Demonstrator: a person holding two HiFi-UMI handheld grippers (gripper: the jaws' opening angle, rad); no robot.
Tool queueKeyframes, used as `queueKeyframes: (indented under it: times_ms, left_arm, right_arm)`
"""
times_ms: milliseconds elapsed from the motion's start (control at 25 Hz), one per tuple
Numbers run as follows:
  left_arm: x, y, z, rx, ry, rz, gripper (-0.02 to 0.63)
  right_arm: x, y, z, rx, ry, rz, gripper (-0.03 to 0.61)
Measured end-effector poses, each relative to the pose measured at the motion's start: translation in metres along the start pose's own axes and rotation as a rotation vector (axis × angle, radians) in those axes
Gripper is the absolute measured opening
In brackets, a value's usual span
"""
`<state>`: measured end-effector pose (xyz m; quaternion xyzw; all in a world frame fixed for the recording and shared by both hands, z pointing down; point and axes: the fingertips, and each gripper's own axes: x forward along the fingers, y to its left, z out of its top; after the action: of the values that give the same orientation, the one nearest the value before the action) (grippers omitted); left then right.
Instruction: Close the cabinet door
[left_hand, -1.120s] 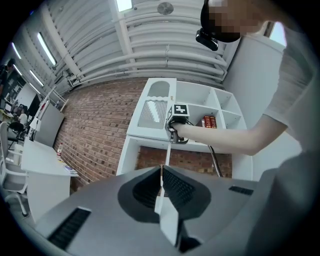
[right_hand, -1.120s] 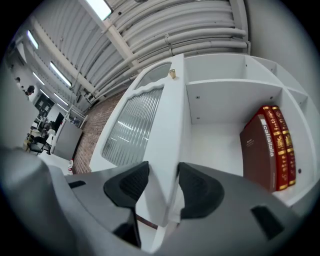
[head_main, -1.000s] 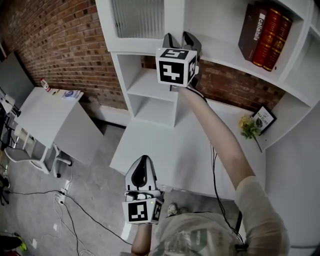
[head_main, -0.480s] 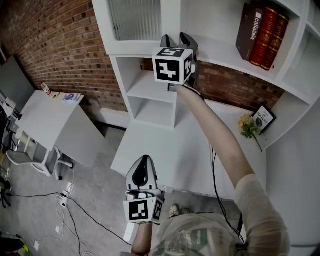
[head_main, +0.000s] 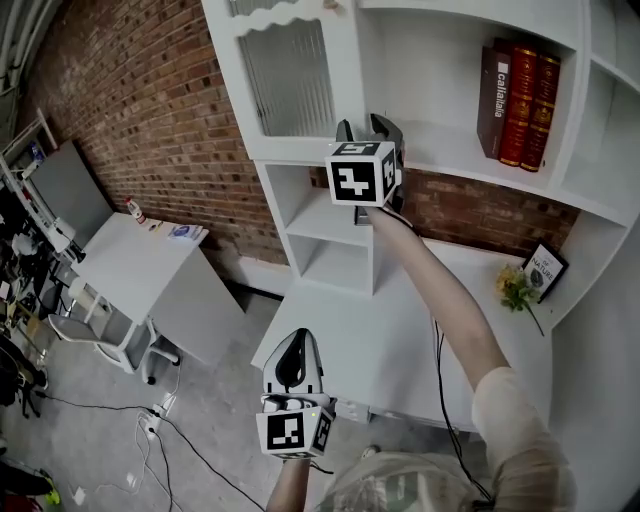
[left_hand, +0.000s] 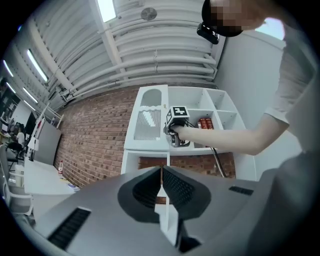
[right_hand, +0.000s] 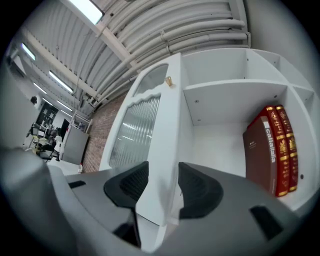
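White cabinet door (right_hand: 142, 127) edge pinched in right gripper (right_hand: 163, 167).

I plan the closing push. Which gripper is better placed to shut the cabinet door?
Right. The right gripper grips the cabinet door at its edge; the left gripper is shut, low, away from it.

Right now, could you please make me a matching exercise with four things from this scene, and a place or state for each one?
Things:
1. cabinet door
2. left gripper
3. red books
4. yellow flowers

Places or states:
A. standing in an open shelf compartment
B. on the white desk
C. its edge is between the jaws of the right gripper
D. jaws together, nothing held

Pairs: 1-C, 2-D, 3-A, 4-B
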<state>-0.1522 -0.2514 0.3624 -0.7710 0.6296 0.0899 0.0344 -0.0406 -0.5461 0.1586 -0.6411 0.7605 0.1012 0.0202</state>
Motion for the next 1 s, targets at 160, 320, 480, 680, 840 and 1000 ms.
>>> queueKeyframes:
  times_ms: [160, 320, 480, 680, 840, 1000]
  left_arm:
    - [0.001, -0.007, 0.021, 0.042, -0.044, 0.015, 0.021]
    - [-0.001, -0.017, 0.044, 0.076, -0.081, 0.024, 0.021]
    - [-0.005, -0.034, 0.061, 0.079, -0.117, 0.022, 0.021]
    - [-0.006, -0.050, 0.061, 0.068, -0.139, 0.019, 0.021]
    - [-0.008, -0.065, 0.042, 0.068, -0.103, 0.010, 0.021]
    - [-0.009, -0.076, 0.024, 0.058, -0.063, 0.009, 0.021]
  right_arm:
    - [-0.050, 0.009, 0.039, 0.026, -0.150, 0.119, 0.124]
    - [-0.127, 0.011, 0.059, 0.152, -0.320, 0.329, 0.029]
    - [-0.202, 0.005, 0.029, 0.401, -0.313, 0.557, 0.029]
    - [-0.262, -0.011, -0.069, 0.318, -0.247, 0.444, 0.029]
    - [-0.281, 0.007, -0.152, 0.099, -0.070, 0.411, 0.017]
    - [-0.295, 0.016, -0.177, 0.107, 0.010, 0.483, 0.017]
